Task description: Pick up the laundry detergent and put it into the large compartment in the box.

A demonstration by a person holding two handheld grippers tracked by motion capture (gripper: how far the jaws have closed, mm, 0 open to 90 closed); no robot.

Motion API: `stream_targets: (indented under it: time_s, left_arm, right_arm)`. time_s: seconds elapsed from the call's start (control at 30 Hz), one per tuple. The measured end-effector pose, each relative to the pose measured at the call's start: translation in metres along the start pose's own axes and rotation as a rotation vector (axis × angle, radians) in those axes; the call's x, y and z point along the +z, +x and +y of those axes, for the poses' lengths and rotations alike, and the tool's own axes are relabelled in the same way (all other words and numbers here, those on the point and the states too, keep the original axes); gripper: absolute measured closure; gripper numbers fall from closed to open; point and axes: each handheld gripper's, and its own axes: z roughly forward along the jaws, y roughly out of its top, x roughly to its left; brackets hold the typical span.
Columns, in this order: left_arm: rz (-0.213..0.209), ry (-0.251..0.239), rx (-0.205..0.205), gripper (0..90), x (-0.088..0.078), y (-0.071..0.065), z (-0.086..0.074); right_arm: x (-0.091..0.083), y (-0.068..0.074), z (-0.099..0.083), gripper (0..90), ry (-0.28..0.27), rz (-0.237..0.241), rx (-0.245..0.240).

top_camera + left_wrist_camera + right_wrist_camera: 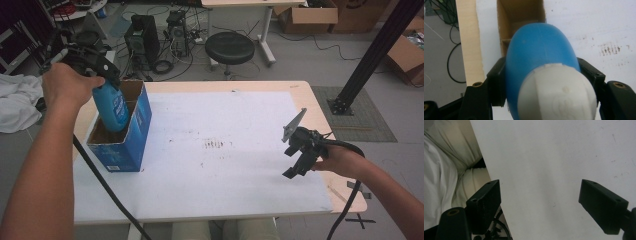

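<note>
Blue bottle [112, 107] upright, cap up, base inside box [131, 142], left tongs [541, 80] gripping it, right tongs [540, 207] open.

From my seat, the open-topped blue cardboard box [122, 131] stands at the left edge of the white sheet-covered table [225, 190] and is the one obstacle on it. Its mouth is partly taken up by the blue plastic bottle with a white cap [111, 106], clamped in my left gripper [98, 70], with brown inner walls close on either side; in the left gripper view an inner cardboard ledge sits below the bottle. Between the box and my right gripper [300, 157], whose jaws stand wide apart with nothing between them, the sheet lies flat and passable.
</note>
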Motion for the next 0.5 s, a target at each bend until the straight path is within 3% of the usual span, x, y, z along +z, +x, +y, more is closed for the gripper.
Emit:
stream_targets:
  time_s: [0.5]
  left_arm:
    - [0.016,0.024,0.012,37.5,0.055,0.005,-0.016]
  right_arm:
    - [0.003,-0.001,-0.002,17.8,0.007,0.004,0.005]
